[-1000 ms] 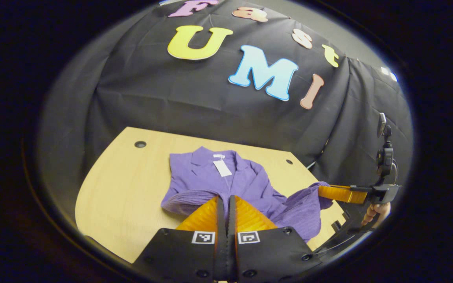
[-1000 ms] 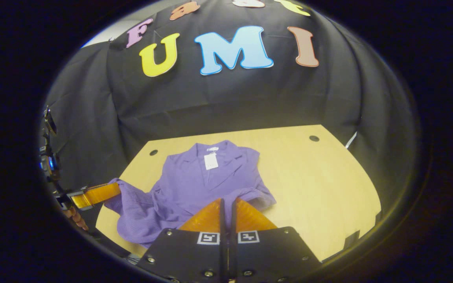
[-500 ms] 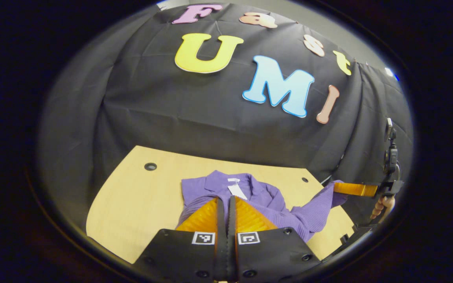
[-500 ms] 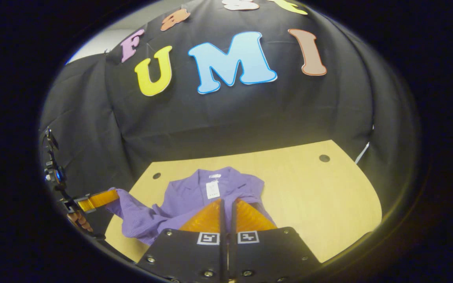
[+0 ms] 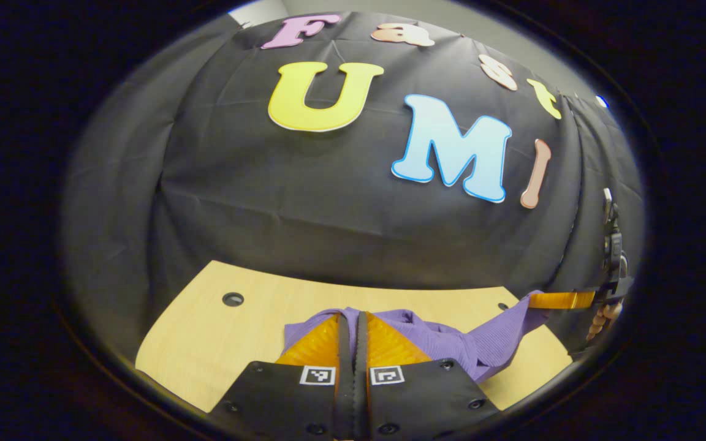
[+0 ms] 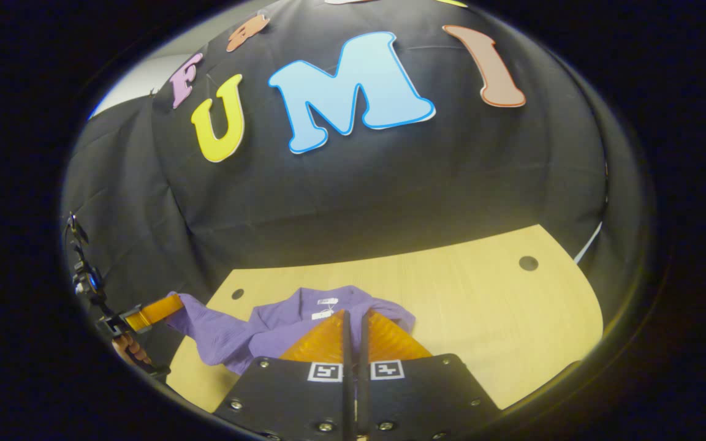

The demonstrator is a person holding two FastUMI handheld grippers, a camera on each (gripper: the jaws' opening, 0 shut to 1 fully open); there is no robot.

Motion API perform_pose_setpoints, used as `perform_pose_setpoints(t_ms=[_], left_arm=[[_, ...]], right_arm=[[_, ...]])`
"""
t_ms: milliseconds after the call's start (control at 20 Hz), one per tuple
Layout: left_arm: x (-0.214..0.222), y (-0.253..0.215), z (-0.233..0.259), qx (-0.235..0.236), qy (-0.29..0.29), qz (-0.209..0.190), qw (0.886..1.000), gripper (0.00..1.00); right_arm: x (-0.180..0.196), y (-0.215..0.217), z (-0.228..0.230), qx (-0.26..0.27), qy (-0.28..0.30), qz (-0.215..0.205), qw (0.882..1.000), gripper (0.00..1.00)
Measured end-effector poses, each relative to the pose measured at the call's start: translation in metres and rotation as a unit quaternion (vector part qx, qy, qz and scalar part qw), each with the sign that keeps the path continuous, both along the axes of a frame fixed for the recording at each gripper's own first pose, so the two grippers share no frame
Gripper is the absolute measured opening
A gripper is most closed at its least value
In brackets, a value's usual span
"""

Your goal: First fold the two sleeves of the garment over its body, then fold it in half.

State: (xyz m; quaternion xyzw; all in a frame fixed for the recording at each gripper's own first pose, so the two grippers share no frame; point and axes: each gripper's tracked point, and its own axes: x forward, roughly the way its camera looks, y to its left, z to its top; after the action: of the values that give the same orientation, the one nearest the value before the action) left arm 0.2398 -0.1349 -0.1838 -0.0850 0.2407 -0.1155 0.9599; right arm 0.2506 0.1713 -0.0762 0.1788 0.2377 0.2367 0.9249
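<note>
— Left gripper view first: where does the shirt (image 5: 451,343) lie from your left gripper (image 5: 353,318)?

— Straight ahead and below. Your fingers are pressed together with purple cloth pinched at their tips, and the rest of the shirt trails forward and to the right onto the wooden table (image 5: 218,331). Your other gripper, far right in that view, grips a lifted corner of the same shirt.

— And from the right side?

— In the right gripper view your right gripper (image 6: 353,318) is likewise clamped on cloth, the collar end and its white tag (image 6: 322,313) lying just beyond the tips. The shirt (image 6: 236,334) stretches leftward from there to the far gripper, so the held edge runs side to side between your two hands.

— So what does the fold turn on?

— I judge it turns on the collar end lying ahead of both hands — carry the held edge forward evenly, neither hand is clearly nearer.
</note>
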Motion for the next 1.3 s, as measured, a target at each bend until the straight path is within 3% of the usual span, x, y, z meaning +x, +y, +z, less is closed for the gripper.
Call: perform_pose_setpoints(t_ms=[300,600,950,1300], left_arm=[[0.062,-0.008,-0.035,0.054,-0.046,0.006,0.997,0.06],[0.106,-0.006,-0.105,0.078,-0.035,0.028,0.996,0.06],[0.127,0.004,-0.166,0.095,-0.017,0.059,0.994,0.05],[0.133,0.006,-0.205,0.105,0.001,0.069,0.992,0.06]], right_arm=[[0.06,0.016,-0.011,-0.024,-0.056,-0.029,0.998,0.02],[0.109,0.034,-0.06,-0.066,-0.062,-0.046,0.995,0.02],[0.147,0.046,-0.104,-0.088,-0.047,-0.053,0.994,0.02],[0.16,0.047,-0.146,-0.122,-0.02,-0.058,0.991,0.03]])
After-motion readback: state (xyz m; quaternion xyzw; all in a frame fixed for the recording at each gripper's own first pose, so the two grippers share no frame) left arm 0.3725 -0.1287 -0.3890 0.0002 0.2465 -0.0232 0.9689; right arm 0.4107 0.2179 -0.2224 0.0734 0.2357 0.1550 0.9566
